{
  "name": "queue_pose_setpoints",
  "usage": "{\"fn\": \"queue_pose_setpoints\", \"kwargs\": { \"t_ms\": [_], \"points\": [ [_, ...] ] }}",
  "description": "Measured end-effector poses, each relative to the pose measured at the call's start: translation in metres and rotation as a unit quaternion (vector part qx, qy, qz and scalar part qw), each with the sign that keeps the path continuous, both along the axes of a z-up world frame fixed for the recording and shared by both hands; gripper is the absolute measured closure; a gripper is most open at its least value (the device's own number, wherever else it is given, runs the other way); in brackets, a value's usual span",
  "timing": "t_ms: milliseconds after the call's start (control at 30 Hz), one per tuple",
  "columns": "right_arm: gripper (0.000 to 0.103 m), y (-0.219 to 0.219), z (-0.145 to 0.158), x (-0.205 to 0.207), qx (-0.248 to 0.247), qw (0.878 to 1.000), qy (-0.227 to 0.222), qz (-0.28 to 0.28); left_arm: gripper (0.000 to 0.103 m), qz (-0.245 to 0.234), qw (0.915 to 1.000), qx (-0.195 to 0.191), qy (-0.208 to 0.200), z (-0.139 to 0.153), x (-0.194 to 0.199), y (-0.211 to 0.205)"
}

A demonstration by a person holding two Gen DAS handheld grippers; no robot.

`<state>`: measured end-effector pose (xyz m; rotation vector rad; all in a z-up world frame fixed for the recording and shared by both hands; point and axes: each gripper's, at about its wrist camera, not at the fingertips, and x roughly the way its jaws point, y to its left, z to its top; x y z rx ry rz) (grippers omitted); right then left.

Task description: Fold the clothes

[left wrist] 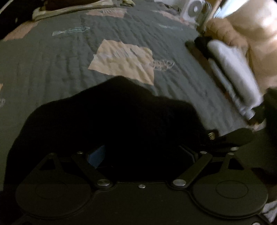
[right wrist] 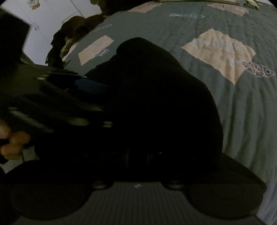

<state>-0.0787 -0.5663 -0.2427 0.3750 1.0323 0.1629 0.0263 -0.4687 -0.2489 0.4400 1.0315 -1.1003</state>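
A black garment (left wrist: pixel 112 117) lies bunched on the grey-green quilt (left wrist: pixel 52 65). My left gripper (left wrist: pixel 138 152) stands open and wide over the garment's near edge. One blue pad (left wrist: pixel 97 155) shows at the left, and cloth lies between the jaws without being pinched. In the left wrist view my right gripper (left wrist: pixel 214 135) comes in from the right, a hand (left wrist: pixel 223 32) on its pale body. In the right wrist view the black garment (right wrist: pixel 155 95) fills the middle. My right gripper (right wrist: pixel 140 155) has its fingers close together, shut on the cloth, its tips lost in the dark.
The quilt (right wrist: pixel 242 112) has tan patches (left wrist: pixel 121 58) and stitched fish. Rumpled bedding (left wrist: pixel 77 8) lines the far edge. A white fan-like object (left wrist: pixel 193 8) stands at the far right. Dark clothes (right wrist: pixel 74 29) are heaped at the bed's left edge by a white wall (right wrist: pixel 52 13).
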Motion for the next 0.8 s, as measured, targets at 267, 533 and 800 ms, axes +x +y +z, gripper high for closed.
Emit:
{"fn": "queue_pose_setpoints", "kwargs": {
  "t_ms": [267,533,800],
  "points": [
    [0.086,0.001,0.012,-0.021,0.007,0.999,-0.037,-0.010,0.083,0.049,0.9936,-0.032,0.097,-0.014,0.032,0.018],
    [0.086,-0.005,0.030,-0.043,0.038,0.997,-0.070,-0.015,0.088,0.055,0.9427,-0.123,0.305,-0.015,0.061,0.051],
    [0.078,-0.035,0.077,-0.054,-0.020,0.991,-0.119,-0.053,0.088,0.045,0.9193,-0.150,0.361,-0.014,0.064,0.063]
  ]
}}
